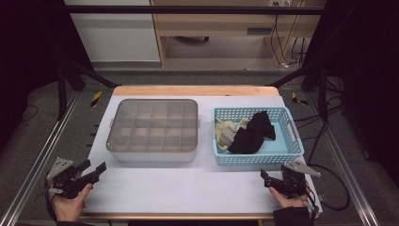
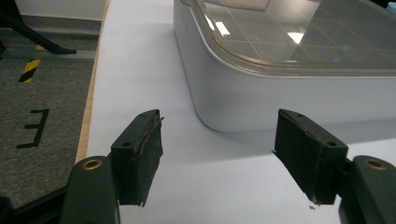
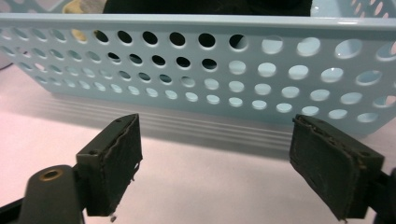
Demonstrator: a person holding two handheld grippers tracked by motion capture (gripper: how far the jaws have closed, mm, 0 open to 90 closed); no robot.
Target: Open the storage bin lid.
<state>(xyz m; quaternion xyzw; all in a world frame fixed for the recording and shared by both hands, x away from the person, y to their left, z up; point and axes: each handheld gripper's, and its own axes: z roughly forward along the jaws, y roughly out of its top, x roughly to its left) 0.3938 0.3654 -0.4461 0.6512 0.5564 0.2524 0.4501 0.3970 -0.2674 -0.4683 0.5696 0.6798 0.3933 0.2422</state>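
A grey compartment box [image 1: 153, 129] with a clear lid on it stands left of centre on the white table mat [image 1: 188, 188]. To its right, a light blue perforated basket [image 1: 287, 149] holds a black cloth [image 1: 254, 132] and a pale yellow cloth [image 1: 228, 131]. My left gripper [image 1: 93, 168] is at the near left corner of the mat and stands open. In the left gripper view, that gripper [image 2: 218, 140] has nothing between its jaws and faces the box's corner [image 2: 219, 107]. My right gripper [image 1: 274, 173] is open just in front of the basket. In the right gripper view, that gripper [image 3: 215, 128] is empty before the basket wall [image 3: 224, 74].
The mat lies on a wooden table [image 1: 193, 90] with metal rails [image 1: 42, 155] on the floor on both sides. Black frame posts [image 1: 63, 89] stand at the far corners. Cables [image 1: 329, 188] trail on the floor at the right.
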